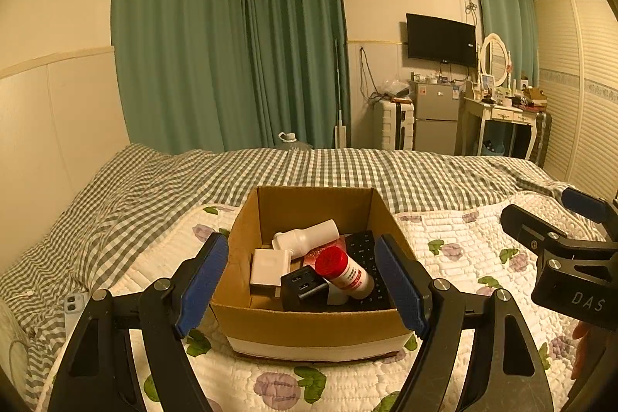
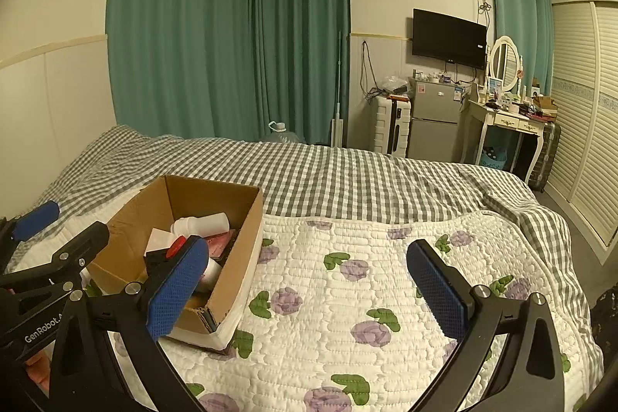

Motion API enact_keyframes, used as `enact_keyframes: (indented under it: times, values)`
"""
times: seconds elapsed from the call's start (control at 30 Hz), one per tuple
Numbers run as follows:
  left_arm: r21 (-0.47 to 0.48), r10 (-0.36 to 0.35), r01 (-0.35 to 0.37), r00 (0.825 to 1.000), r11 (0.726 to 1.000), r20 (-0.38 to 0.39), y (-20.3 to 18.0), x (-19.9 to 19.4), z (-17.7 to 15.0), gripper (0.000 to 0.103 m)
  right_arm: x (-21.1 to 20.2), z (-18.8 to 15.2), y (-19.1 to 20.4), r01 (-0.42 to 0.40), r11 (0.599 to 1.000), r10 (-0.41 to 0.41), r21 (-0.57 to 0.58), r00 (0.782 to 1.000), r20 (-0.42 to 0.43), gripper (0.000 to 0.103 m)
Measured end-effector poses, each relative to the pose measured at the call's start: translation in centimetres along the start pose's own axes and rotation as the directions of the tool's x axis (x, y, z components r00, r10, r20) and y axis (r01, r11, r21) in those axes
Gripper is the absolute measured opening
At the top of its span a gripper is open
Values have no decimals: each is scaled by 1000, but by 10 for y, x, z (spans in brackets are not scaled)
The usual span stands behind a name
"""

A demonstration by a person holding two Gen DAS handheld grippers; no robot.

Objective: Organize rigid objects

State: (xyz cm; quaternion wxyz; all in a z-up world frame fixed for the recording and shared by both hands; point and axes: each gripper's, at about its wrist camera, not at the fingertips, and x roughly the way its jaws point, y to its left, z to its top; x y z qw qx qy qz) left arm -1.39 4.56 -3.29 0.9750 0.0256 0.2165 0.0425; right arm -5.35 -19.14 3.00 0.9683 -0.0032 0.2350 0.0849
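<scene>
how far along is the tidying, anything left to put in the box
Mostly done, it seems. The cardboard box on the floral quilt already holds a white bottle, a white charger, a black hub, a red-capped bottle and a keyboard. Both the left hand-held gripper and right hand-held gripper are open and empty. A phone lies on the bed left of the box, possibly left to collect.

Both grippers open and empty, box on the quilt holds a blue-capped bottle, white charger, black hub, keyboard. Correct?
Not quite: the bottle has a red cap, not blue, as the left wrist view shows. The rest holds: left gripper and right gripper are open and empty, and the box on the quilt holds the white charger, black hub and keyboard.
</scene>
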Motion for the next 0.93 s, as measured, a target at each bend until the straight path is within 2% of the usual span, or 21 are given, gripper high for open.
enact_keyframes:
  times: [0.93]
  values:
    - [11,-3,3,1000,1000,-10,-1,1,-1,81,0,-3,-1,1,1000,-1,1,1000,-8,103]
